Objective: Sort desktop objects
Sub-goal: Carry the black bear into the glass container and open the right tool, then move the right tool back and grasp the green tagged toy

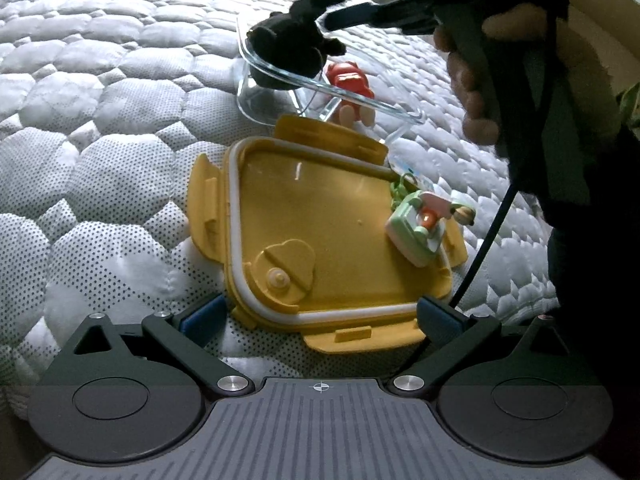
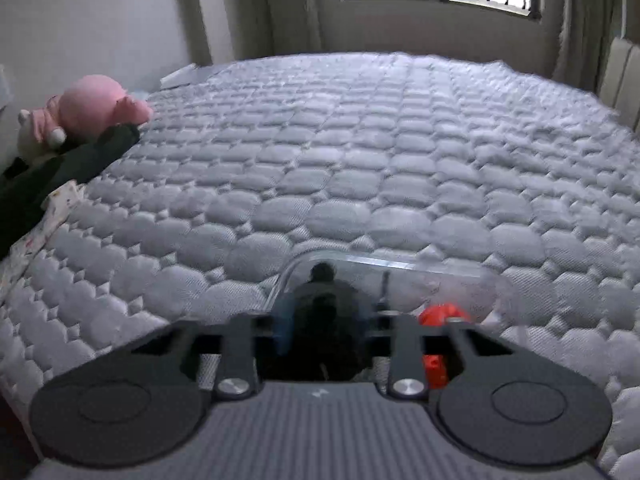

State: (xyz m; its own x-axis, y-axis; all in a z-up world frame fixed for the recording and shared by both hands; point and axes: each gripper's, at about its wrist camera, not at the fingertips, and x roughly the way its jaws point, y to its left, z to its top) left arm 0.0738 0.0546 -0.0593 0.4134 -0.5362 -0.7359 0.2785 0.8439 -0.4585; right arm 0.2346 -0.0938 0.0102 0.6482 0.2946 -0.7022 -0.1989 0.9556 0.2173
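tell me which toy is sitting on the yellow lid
The green toy, resting on the lid near its right edge. The red toy is by the glass box, and the black toy is over it in the right gripper.

Quilted grey mattress [image 2: 360, 168] carries everything. Directly ahead of left gripper: yellow lid [image 1: 316, 236], lying flat. Beyond it, glass container [image 1: 280, 92]. Far left of right gripper: pink plush [image 2: 92, 106], dark cloth [image 2: 60, 176].

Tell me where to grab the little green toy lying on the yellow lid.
Grip the green toy across its blocky base, coming from above. It lies tilted on the yellow lid near the right edge; the thin parts at its top look too fragile to pinch.
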